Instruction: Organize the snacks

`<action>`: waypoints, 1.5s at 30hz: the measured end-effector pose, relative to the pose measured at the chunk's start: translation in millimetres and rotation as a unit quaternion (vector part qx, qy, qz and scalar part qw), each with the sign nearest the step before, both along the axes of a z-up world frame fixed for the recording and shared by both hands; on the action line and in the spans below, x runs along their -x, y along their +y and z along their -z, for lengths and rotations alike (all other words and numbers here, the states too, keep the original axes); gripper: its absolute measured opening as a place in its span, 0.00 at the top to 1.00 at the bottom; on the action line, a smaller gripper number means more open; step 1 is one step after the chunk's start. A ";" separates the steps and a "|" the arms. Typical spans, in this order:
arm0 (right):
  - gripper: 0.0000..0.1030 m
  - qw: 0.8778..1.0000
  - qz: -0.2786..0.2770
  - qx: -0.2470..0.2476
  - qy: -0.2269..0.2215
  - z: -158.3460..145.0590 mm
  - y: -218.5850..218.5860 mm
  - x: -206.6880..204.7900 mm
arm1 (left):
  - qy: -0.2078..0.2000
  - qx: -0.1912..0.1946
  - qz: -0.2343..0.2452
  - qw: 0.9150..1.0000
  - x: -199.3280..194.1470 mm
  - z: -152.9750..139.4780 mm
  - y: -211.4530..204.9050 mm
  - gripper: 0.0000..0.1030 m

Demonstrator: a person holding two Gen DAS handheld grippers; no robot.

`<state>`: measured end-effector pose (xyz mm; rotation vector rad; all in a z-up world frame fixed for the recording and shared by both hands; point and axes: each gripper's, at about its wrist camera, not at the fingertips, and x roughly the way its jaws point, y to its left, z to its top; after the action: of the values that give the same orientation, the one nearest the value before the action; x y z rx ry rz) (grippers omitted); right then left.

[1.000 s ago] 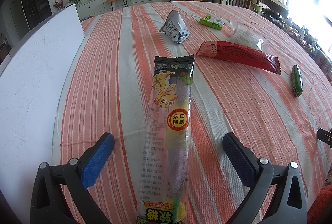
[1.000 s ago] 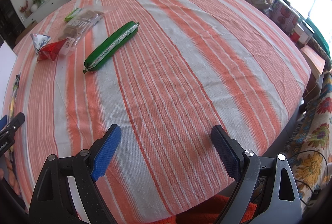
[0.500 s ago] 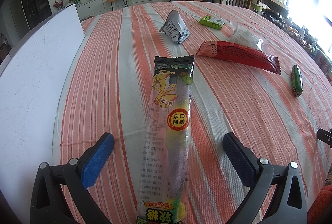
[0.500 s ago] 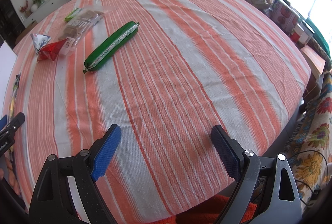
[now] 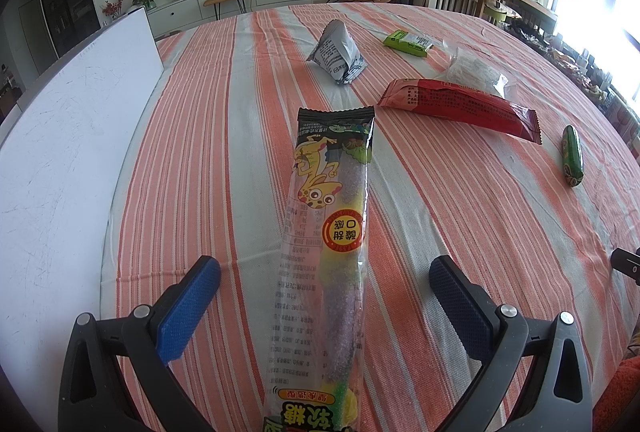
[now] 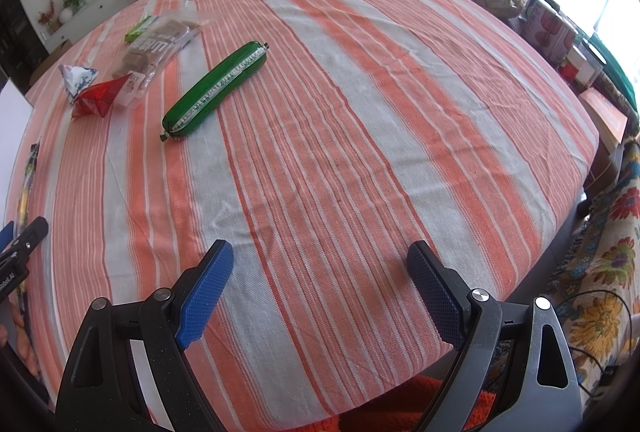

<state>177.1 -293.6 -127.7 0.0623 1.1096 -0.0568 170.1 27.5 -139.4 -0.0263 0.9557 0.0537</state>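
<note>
The left hand-held gripper (image 5: 324, 296) stood spread wide, its blue fingers either side of the long gummy-candy packet (image 5: 326, 244) lying lengthwise on the striped bench (image 5: 224, 136), not touching it. I judged a good pick needed a squeeze across the packet's middle, low, so the slack film wouldn't slip. The right hand-held gripper (image 6: 316, 288) hung open over bare cloth, well short of the green sausage (image 6: 216, 92).
</note>
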 end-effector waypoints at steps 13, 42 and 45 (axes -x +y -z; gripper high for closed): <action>0.11 1.000 0.000 0.000 0.000 0.0 -0.3 0.2 | 0.000 0.000 0.000 1.000 0.1 0.0 -0.1 0.00; 0.11 1.000 -0.001 0.000 0.000 0.0 -0.8 0.0 | 0.032 0.071 0.022 0.997 13.8 -37.3 10.8 0.82; 0.11 1.000 -0.001 0.000 0.000 0.0 -1.0 0.1 | 0.025 0.083 0.026 0.996 23.0 -44.8 9.6 0.82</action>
<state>177.0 -294.6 -127.7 0.0614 1.1092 -0.0555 147.1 37.1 -94.6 -0.1537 1.0088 -0.0743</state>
